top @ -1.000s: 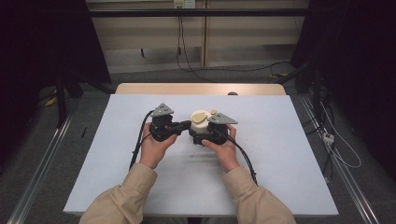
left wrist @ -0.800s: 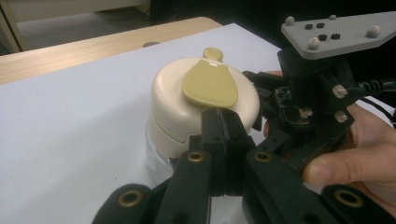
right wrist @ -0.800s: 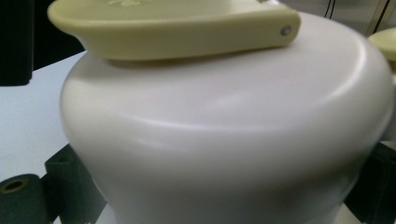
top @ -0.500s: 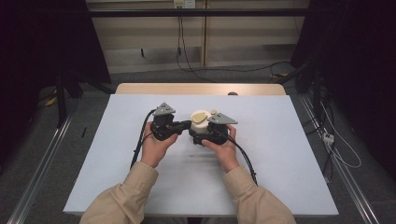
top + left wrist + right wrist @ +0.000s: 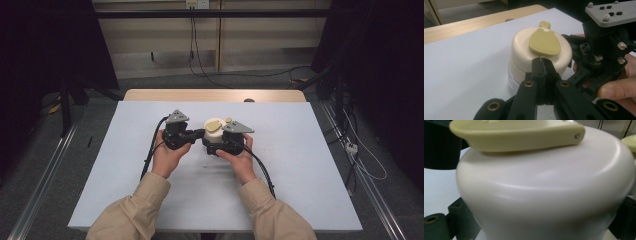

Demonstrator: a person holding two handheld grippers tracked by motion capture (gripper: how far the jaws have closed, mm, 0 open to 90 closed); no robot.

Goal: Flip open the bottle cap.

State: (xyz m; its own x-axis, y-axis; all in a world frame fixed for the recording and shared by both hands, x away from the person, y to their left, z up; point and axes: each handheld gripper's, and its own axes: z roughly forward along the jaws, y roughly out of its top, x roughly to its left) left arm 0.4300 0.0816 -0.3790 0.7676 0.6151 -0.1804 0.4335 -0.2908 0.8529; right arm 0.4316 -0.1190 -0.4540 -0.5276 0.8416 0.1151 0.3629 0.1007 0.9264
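Note:
A cream container (image 5: 212, 136) with a domed lid stands on the white table top. A yellow-green flap (image 5: 214, 124) lies flat on the lid, and a small round yellow-green piece (image 5: 544, 24) sits past the flap's far end. My right gripper (image 5: 220, 145) is shut on the container (image 5: 544, 195), with a black finger (image 5: 456, 215) at each side of its body. My left gripper (image 5: 541, 62) is shut, its tips touching the lid's rim just under the near end of the flap (image 5: 545, 42). Whether something thin is pinched there I cannot tell.
The white sheet (image 5: 300, 165) covers a wooden table whose bare far edge (image 5: 215, 95) shows behind it. Both hands rest near the table's middle, and cables trail back from the grippers. Dark curtains and floor cables lie around the table.

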